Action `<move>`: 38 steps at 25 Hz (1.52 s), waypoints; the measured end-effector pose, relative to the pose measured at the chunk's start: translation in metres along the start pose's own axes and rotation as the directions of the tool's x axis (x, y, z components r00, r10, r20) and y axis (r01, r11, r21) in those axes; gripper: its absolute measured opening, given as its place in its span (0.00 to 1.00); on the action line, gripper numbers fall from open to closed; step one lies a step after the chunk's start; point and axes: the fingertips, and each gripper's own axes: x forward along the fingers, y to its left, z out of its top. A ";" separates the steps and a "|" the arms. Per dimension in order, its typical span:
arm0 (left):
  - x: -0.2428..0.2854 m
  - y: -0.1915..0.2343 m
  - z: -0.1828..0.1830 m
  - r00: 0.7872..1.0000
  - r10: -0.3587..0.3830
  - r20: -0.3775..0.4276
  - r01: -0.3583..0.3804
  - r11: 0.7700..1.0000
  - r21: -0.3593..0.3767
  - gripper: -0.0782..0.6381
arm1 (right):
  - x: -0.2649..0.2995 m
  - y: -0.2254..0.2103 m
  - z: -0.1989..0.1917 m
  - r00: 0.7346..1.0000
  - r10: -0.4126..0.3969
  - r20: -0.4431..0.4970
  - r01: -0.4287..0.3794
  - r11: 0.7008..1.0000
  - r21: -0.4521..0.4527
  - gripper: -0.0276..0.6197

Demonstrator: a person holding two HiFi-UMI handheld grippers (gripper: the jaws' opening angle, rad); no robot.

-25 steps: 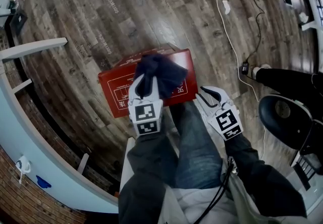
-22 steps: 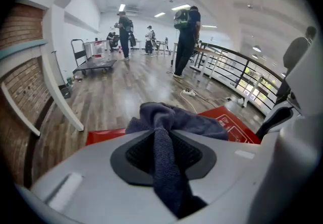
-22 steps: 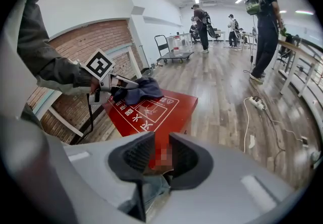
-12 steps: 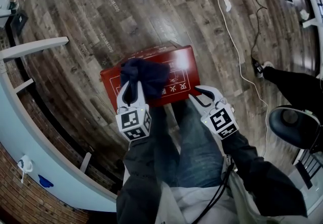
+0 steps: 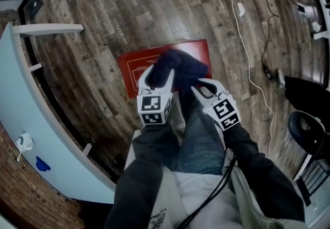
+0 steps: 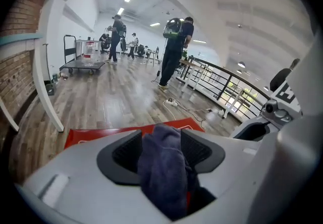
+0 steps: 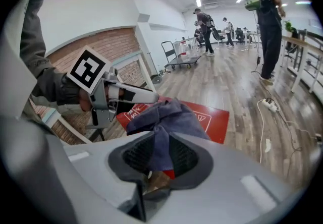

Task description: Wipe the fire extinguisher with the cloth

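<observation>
A flat red fire extinguisher box [image 5: 135,65] [image 6: 96,135] [image 7: 214,115] with white print lies on the wood floor. A dark blue cloth [image 5: 178,65] [image 6: 164,167] [image 7: 169,114] is bunched above its near edge, between both grippers. My left gripper [image 5: 159,71] [image 6: 161,150] has just been opening. Its jaws stand wide around the cloth, which sits loosely between the pads. My right gripper [image 5: 205,87] [image 7: 160,155] is beside it on the right, shut on a narrow fold of the cloth. The right gripper view shows the left gripper [image 7: 144,98] touching the cloth's far side.
A white cable [image 5: 242,32] and power strip trail across the floor to the right. A black chair [image 5: 309,130] stands at the right edge and a pale blue partition [image 5: 36,119] at the left. People [image 6: 174,51] and a cart [image 6: 83,64] are far off.
The left gripper's jaws have spread apart around the cloth. The right gripper has moved left from beside the box onto the cloth.
</observation>
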 end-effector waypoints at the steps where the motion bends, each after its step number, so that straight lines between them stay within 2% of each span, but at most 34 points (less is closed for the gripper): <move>1: -0.005 0.002 0.010 1.000 -0.008 0.008 0.008 1.000 -0.005 0.45 | -0.004 -0.002 0.008 1.000 0.002 0.020 -0.003 0.999 0.043 0.18; 4: -0.038 0.008 0.032 1.000 -0.018 0.023 0.018 1.000 -0.007 0.45 | -0.018 0.006 0.039 0.995 0.031 0.099 -0.049 0.981 0.188 0.18; 6: -0.065 0.015 0.042 0.999 -0.018 0.045 0.019 1.000 -0.020 0.44 | -0.022 0.016 0.058 0.990 0.055 0.133 -0.084 0.971 0.226 0.18; 12: -0.113 0.020 0.069 0.989 -0.022 0.147 0.027 0.999 -0.031 0.25 | -0.042 0.019 0.091 0.994 0.040 0.105 -0.054 0.990 0.133 0.18; 14: -0.131 0.017 0.078 0.980 -0.040 0.196 0.049 0.998 -0.043 0.13 | -0.054 0.023 0.095 0.994 0.045 0.101 -0.059 0.988 0.141 0.18; 15: -0.140 0.016 0.084 0.973 -0.053 0.223 0.066 0.996 -0.055 0.11 | -0.062 0.025 0.099 0.992 0.044 0.115 -0.063 0.984 0.164 0.18; 17: -0.163 0.015 0.099 0.958 -0.065 0.280 0.093 0.992 -0.088 0.11 | -0.082 0.030 0.114 0.983 0.039 0.179 -0.078 0.973 0.216 0.18; 19: -0.199 0.015 0.111 0.943 -0.046 0.329 0.095 0.986 -0.135 0.11 | -0.109 0.045 0.130 0.968 0.049 0.245 -0.106 0.969 0.225 0.18; 21: -0.235 0.016 0.122 0.930 -0.019 0.367 0.085 0.983 -0.166 0.11 | -0.133 0.061 0.144 0.962 0.041 0.272 -0.094 0.978 0.186 0.18; 25: -0.279 0.019 0.146 0.896 -0.004 0.444 0.086 0.983 -0.165 0.11 | -0.152 0.077 0.168 0.957 0.008 0.290 -0.026 0.998 0.061 0.12; 28: -0.296 0.012 0.154 0.874 -0.014 0.486 0.101 0.983 -0.154 0.11 | -0.152 0.089 0.170 0.957 0.005 0.290 -0.010 1.000 0.013 0.07; 32: -0.291 0.001 0.156 0.871 -0.055 0.488 0.133 0.983 -0.126 0.11 | -0.150 0.100 0.159 0.963 0.004 0.270 -0.004 1.000 -0.003 0.05; 38: -0.281 -0.008 0.165 0.870 -0.120 0.478 0.191 0.976 -0.104 0.11 | -0.158 0.090 0.158 0.960 -0.066 0.274 0.058 0.998 0.038 0.05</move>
